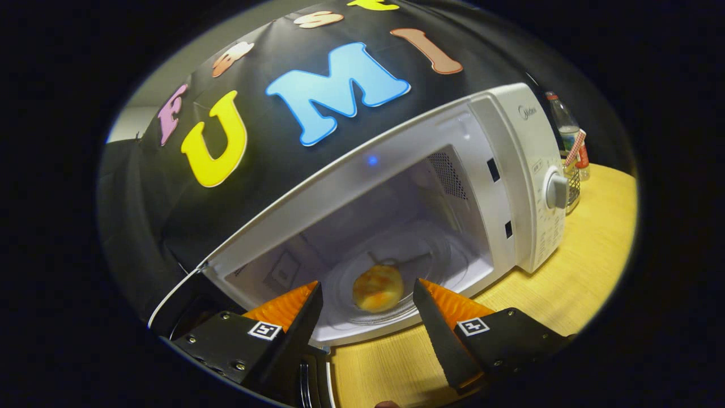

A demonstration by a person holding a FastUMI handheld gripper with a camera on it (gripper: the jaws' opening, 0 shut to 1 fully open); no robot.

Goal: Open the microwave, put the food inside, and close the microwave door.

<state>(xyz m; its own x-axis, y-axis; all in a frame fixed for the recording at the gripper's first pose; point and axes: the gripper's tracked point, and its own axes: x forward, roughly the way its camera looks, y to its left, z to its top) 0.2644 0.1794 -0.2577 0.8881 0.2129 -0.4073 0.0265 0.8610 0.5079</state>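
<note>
The white microwave stands open on a wooden table, and the whole view is tilted. Its door hangs out past my left finger, seen edge-on. A round yellow-orange piece of food lies on the glass turntable inside the cavity, just ahead of my fingertips and in line with the gap between them. My gripper is open at the mouth of the cavity, and its fingers touch nothing.
The control panel with its round knob is right of the cavity. Behind the microwave's right side stand a clear bottle and a wire holder with small items. Bare tabletop runs right of my fingers.
</note>
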